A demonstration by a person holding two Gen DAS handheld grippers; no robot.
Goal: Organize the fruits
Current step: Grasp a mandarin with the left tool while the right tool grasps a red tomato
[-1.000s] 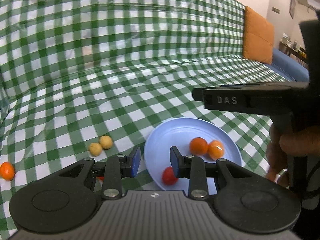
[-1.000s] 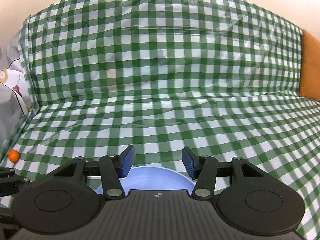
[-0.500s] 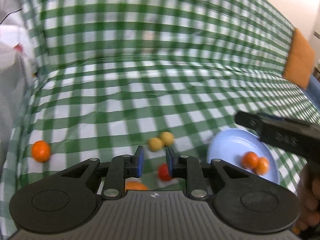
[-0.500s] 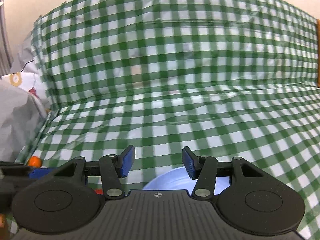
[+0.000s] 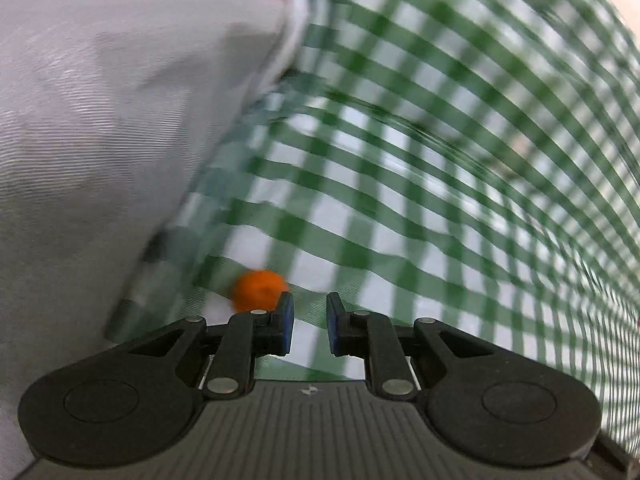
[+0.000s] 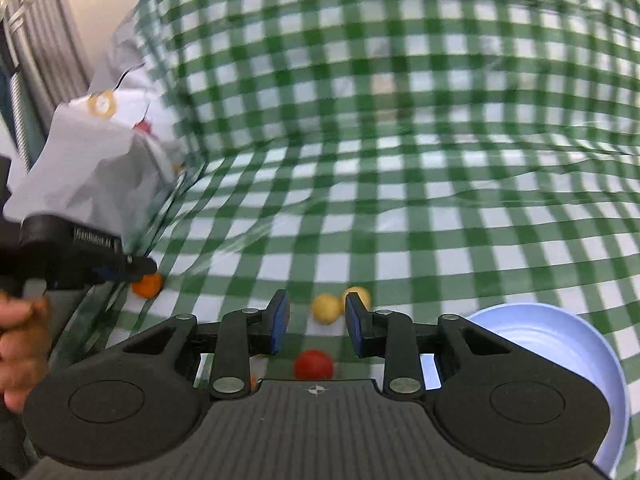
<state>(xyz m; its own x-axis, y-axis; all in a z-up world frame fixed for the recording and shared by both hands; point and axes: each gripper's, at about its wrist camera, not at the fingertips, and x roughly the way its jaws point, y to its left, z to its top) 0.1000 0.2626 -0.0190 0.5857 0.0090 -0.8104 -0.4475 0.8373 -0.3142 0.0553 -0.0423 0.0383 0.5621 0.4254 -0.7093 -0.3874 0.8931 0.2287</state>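
Observation:
An orange fruit (image 5: 259, 290) lies on the green checked cloth, just ahead and left of my left gripper (image 5: 310, 322), which is open with a narrow gap and empty. In the right wrist view the same orange fruit (image 6: 149, 285) sits at the tip of the left gripper (image 6: 120, 270). My right gripper (image 6: 313, 320) is open and empty. Two yellow fruits (image 6: 327, 307) lie just ahead between its fingers, and a red fruit (image 6: 314, 364) lies below them. The blue plate (image 6: 560, 344) is at the right.
A crumpled white cloth (image 5: 100, 120) rises at the left of the left wrist view and also shows in the right wrist view (image 6: 92, 168). Checked cloth (image 6: 440, 160) covers the seat and backrest. A curtain (image 6: 36, 32) hangs far left.
My left gripper has swung left, away from the plate, to the lone orange fruit by the white cloth. My right gripper has also turned left, bringing the yellow and red fruits into view.

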